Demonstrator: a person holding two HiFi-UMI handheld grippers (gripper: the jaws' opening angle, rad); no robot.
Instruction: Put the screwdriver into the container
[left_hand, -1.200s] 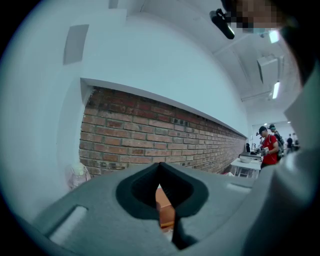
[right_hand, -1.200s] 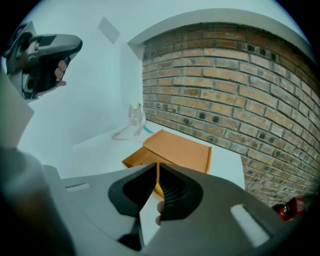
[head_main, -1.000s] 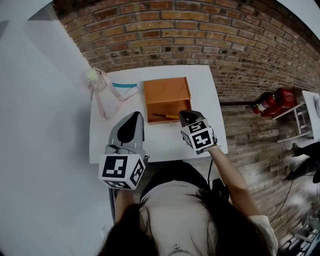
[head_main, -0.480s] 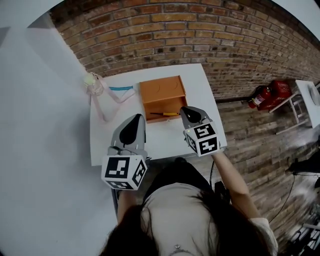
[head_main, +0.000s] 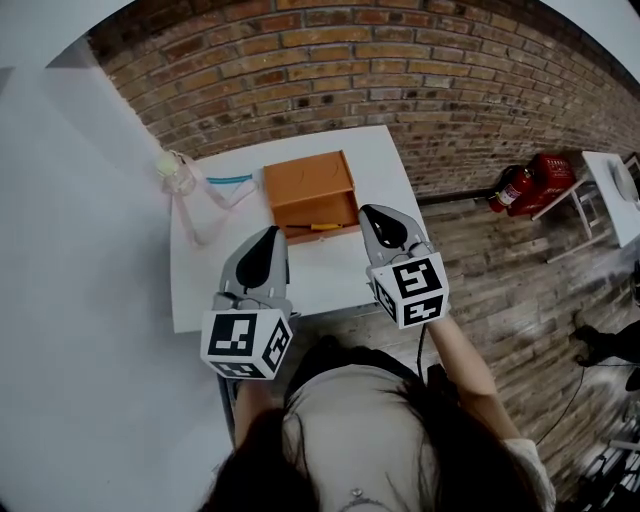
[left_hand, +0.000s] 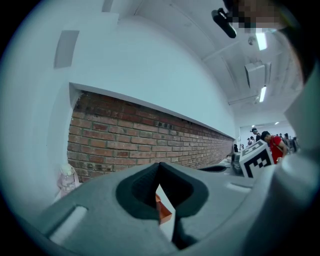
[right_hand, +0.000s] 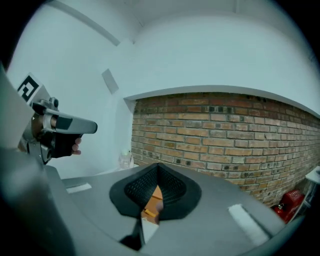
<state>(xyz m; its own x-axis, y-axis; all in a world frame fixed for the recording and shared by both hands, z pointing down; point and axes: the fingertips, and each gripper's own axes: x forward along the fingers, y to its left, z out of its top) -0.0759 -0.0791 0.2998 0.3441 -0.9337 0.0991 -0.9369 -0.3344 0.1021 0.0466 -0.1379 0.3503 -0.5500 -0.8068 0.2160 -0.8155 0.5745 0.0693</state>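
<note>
The screwdriver (head_main: 318, 227) lies inside the orange container (head_main: 305, 180), along its near wall, so the placing step looks finished. The left tool (head_main: 266, 238) and right tool (head_main: 380, 218) hover on the container's near side above the desk (head_main: 330, 275), jaws pressed together on nothing. No further grasp seems needed, only resting clear.

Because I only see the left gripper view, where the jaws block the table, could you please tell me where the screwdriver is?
Observer: The screwdriver appears to lie inside the orange container, along its near wall.
Operator: Is the right gripper holding anything?
Observer: No. The right gripper is shut and empty, over the table by the container's near right corner.
Operator: Is anything else on the table?
Observer: A teal object lies left of the container.
</note>
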